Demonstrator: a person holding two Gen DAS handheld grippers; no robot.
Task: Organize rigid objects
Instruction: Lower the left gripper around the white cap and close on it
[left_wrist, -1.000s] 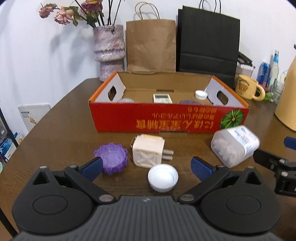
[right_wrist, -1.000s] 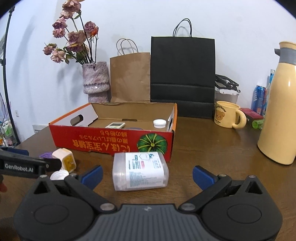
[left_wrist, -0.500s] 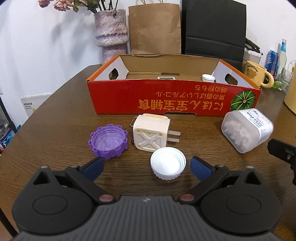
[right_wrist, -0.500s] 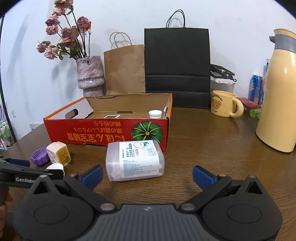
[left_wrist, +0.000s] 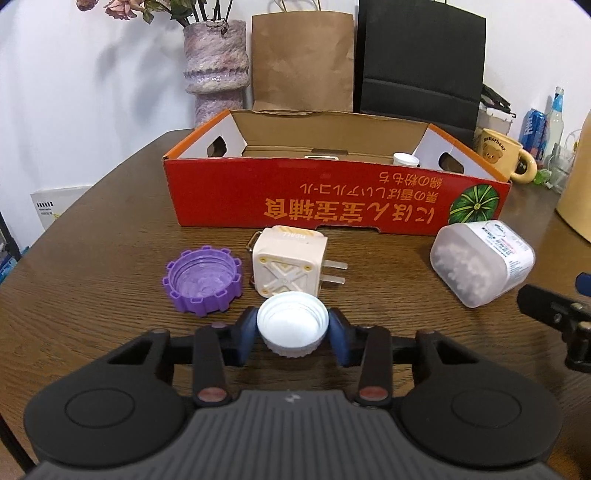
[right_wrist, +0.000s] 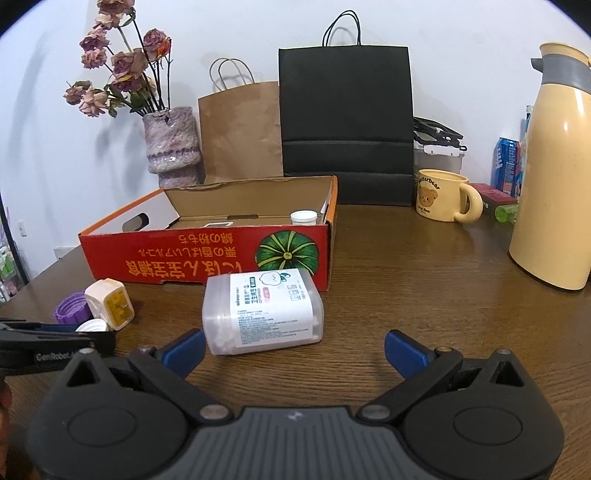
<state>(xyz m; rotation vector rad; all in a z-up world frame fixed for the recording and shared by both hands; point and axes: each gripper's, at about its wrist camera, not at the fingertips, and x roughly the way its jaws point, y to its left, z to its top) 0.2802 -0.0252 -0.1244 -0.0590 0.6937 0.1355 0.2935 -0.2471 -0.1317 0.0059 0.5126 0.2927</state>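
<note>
My left gripper (left_wrist: 292, 332) is shut on a white bottle cap (left_wrist: 292, 325) that rests on the wooden table (left_wrist: 92, 266). Just beyond it lie a cream plug adapter (left_wrist: 290, 266) and a purple ridged lid (left_wrist: 203, 280). A clear plastic tub of white pieces (left_wrist: 480, 264) lies on its side to the right. My right gripper (right_wrist: 293, 349) is open and empty, just short of that tub (right_wrist: 264, 312). The red cardboard box (left_wrist: 332, 205) stands behind, holding a white cap (left_wrist: 405, 158) and a small flat device. The box also shows in the right wrist view (right_wrist: 207, 254).
A purple vase with dried flowers (right_wrist: 171, 147), a brown paper bag (right_wrist: 240, 129) and a black bag (right_wrist: 347, 122) stand behind the box. A yellow bear mug (right_wrist: 443, 195), a cream thermos (right_wrist: 554, 166) and cans stand at the right.
My left gripper moved forward and closed its fingers on the white bottle cap. My right gripper crept closer to the clear tub and stayed open.
</note>
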